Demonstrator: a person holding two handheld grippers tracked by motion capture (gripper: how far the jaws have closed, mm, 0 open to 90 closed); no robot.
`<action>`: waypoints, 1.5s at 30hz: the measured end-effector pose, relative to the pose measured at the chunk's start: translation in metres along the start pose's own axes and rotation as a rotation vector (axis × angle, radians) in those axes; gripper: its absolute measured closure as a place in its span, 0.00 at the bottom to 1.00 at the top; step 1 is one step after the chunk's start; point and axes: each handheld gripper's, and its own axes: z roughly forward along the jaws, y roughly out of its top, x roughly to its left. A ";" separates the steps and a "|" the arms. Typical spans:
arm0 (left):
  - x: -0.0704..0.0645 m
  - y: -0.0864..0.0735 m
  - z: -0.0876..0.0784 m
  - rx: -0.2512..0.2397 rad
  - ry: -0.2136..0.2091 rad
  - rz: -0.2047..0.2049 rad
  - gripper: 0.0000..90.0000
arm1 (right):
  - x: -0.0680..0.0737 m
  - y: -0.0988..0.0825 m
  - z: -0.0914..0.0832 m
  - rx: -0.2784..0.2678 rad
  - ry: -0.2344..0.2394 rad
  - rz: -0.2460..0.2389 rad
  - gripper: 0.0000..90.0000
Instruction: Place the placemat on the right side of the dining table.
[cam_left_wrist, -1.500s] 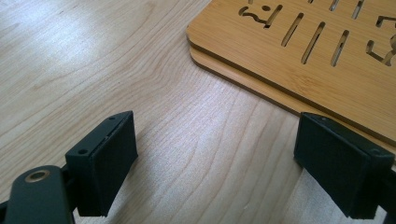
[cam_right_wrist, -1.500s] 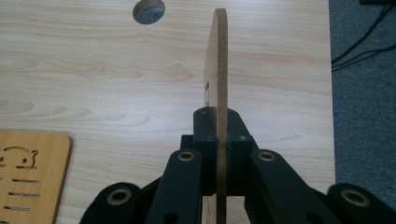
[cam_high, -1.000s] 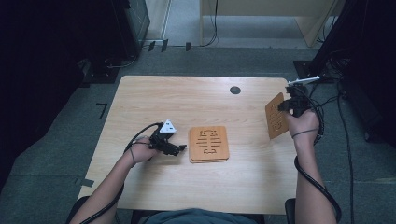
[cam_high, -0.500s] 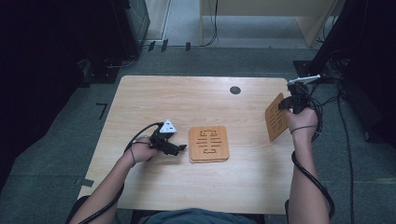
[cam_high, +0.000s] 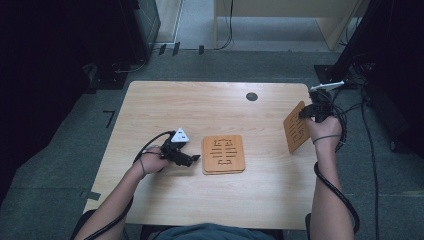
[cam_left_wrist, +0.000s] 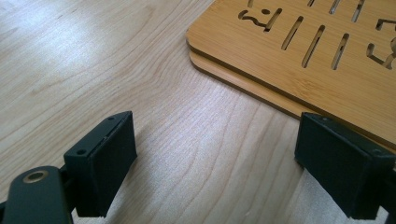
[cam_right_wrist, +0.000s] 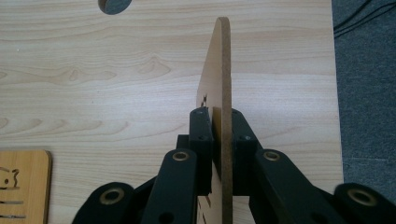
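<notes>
A person sat at the near edge of a light wooden table (cam_high: 165, 105), forearms reaching in, with a black two-jaw gripper in each hand.

The right gripper (cam_high: 306, 113) was at the table's far right side, and its jaws were clamped on a thin bamboo board (cam_high: 296, 127) with cut-out slots. The board stood on edge, tilted, raised above the tabletop near the right edge. In the right gripper view the board (cam_right_wrist: 219, 93) ran straight up between the two black jaws, its thin edge facing the camera and the pads pressed against both faces. The jaws had just eased open very slightly, yet the board remained gripped between them.

The left gripper (cam_high: 192, 159) lay low on the table left of centre, pointing right, with a white three-cornered plate on top. Its jaws stood wide apart and held nothing. Just to its right, a stack of two matching slotted boards (cam_high: 223, 154) lay flat at the table's centre. In the left gripper view the stack's corner (cam_left_wrist: 299, 60) sat just beyond the right jaw.

A small round dark hole (cam_high: 252, 96) marked the far part of the table.
</notes>
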 end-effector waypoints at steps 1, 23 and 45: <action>0.000 0.000 0.000 0.000 0.000 0.000 0.13 | -0.001 0.000 0.000 0.003 -0.001 0.002 0.92; 0.000 -0.001 0.000 -0.006 -0.002 -0.001 0.13 | -0.016 -0.004 0.005 0.018 -0.031 0.021 0.81; 0.000 0.000 0.000 -0.007 -0.001 0.000 0.13 | -0.029 -0.010 0.019 0.054 -0.021 0.050 0.68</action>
